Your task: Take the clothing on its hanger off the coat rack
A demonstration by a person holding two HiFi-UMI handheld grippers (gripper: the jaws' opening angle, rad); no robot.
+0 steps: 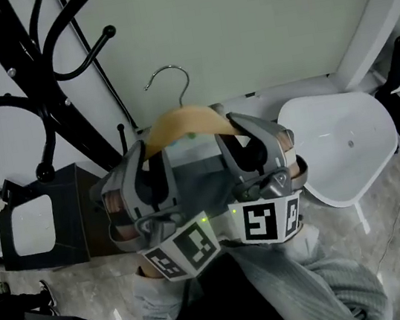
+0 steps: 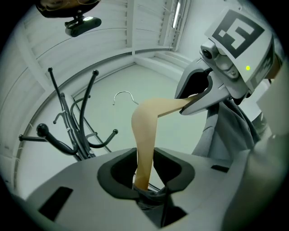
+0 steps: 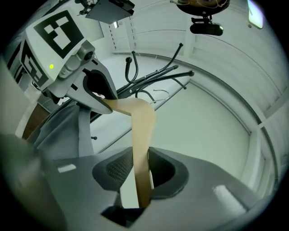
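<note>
A wooden hanger (image 1: 182,120) with a metal hook (image 1: 172,77) hangs in the air in front of the wall, its hook clear of the black coat rack (image 1: 36,76). A grey garment (image 1: 331,278) droops from it toward me. My left gripper (image 1: 148,164) is shut on the hanger's left arm (image 2: 145,135), with grey cloth bunched at the jaw base. My right gripper (image 1: 246,140) is shut on the right arm (image 3: 141,135). In the left gripper view the rack (image 2: 76,131) stands off to the left of the hook (image 2: 124,95).
A white plastic chair (image 1: 340,144) stands at the right by the wall. A black box with a white panel (image 1: 40,222) sits at the foot of the rack on the left. A black bracket (image 1: 399,86) sticks out at the far right.
</note>
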